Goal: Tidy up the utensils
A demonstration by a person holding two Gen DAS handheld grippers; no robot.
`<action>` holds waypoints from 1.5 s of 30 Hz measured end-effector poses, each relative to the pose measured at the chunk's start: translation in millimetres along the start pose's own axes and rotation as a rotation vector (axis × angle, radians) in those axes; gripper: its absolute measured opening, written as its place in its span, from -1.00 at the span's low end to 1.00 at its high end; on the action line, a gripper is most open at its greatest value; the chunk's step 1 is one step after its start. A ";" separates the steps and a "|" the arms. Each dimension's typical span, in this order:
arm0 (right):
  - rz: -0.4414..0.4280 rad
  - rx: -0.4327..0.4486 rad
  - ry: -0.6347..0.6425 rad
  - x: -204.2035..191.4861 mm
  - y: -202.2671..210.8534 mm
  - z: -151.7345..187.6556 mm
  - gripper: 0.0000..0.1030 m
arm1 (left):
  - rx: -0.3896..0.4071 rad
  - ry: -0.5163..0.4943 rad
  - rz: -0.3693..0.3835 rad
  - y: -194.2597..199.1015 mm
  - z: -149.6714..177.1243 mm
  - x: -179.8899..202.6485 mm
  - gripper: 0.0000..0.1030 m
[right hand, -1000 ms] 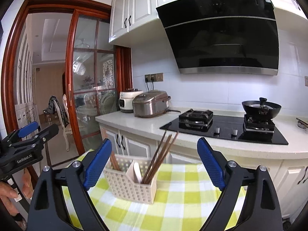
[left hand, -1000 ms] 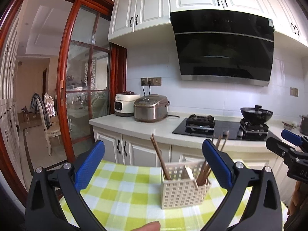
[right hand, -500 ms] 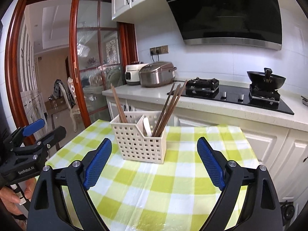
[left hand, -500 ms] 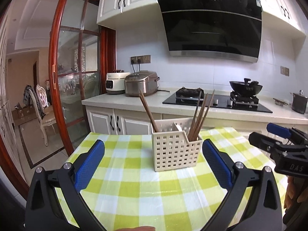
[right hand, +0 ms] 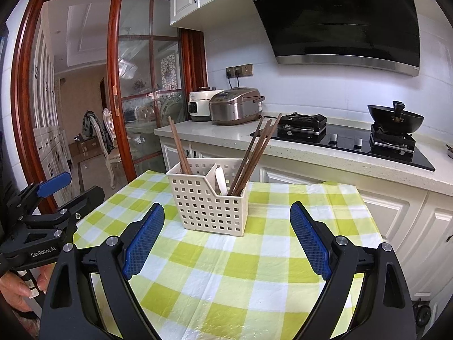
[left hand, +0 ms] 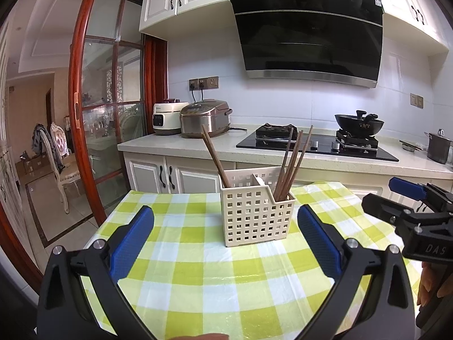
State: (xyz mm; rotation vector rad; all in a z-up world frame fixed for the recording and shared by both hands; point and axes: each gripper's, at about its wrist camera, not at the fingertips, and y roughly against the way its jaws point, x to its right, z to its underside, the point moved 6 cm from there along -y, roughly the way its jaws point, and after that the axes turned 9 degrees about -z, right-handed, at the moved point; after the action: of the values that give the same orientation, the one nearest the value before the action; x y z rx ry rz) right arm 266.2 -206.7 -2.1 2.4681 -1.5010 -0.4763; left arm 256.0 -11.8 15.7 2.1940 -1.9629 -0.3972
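Basket (left hand: 256, 215) stands on tabletop (left hand: 215, 280), toward far edge. Two chopsticks (left hand: 213, 157) in left compartment, leaning left. More chopsticks (left hand: 293, 165) in right compartment, leaning right. Spoon (right hand: 220, 181) in right compartment beside divider. Counter (left hand: 181, 147) behind tabletop; two cookers (left hand: 203, 117) on it at left, stove (left hand: 317, 144) at right.

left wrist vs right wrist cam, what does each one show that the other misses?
Left wrist only: a steel pot at the counter's far right, and the right hand-held gripper from the side.

Right wrist only: a white spoon in the basket's right compartment, and the left hand-held gripper from the side.

Both: the cream basket on the checked tablecloth, chopsticks in both compartments, two rice cookers, the hob and wok. Both grippers are open and empty.
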 end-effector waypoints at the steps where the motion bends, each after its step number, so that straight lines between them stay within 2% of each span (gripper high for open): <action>1: -0.003 0.000 0.000 -0.4 0.0 -0.1 0.64 | 0.000 0.002 -0.003 -0.1 0.4 -0.8 0.91; 45: 0.003 0.006 -0.010 2.5 4.0 1.3 0.64 | 0.015 0.011 -0.009 4.0 2.3 -2.2 0.91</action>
State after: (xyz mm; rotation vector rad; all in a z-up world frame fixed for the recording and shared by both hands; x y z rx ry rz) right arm 263.5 -210.8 -2.3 2.4716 -1.5114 -0.4847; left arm 251.3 -9.9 14.9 2.2103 -1.9575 -0.3720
